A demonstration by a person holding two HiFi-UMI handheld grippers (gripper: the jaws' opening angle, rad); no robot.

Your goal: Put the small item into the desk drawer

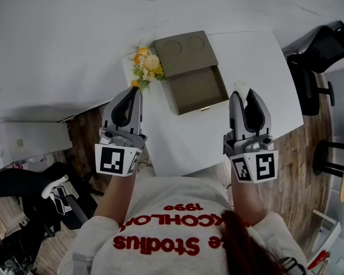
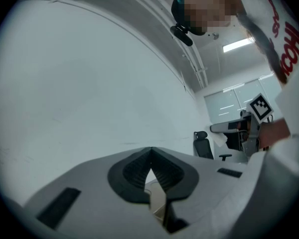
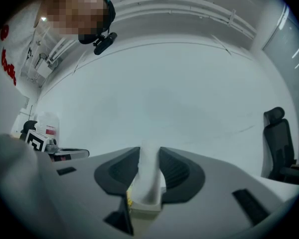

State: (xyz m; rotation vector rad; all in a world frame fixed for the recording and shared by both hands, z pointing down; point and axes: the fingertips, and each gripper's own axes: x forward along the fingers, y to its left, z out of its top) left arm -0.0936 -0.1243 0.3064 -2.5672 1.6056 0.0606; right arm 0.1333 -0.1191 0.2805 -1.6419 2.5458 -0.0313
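A small olive drawer box (image 1: 186,53) sits on the white desk (image 1: 258,62), its drawer (image 1: 198,90) pulled out toward me and empty. My right gripper (image 1: 243,93) hovers just right of the drawer, shut on a small white item (image 1: 239,88). In the right gripper view that white item (image 3: 148,176) stands upright between the dark pads (image 3: 177,173). My left gripper (image 1: 136,90) is held left of the drawer, and in the left gripper view its jaws (image 2: 149,156) meet at the tips with nothing between them.
A bunch of yellow and white flowers (image 1: 146,65) lies beside the box's left corner. A black office chair (image 1: 321,50) stands past the desk's right edge. Both gripper views look up at a pale wall. Wooden floor shows on both sides of the desk.
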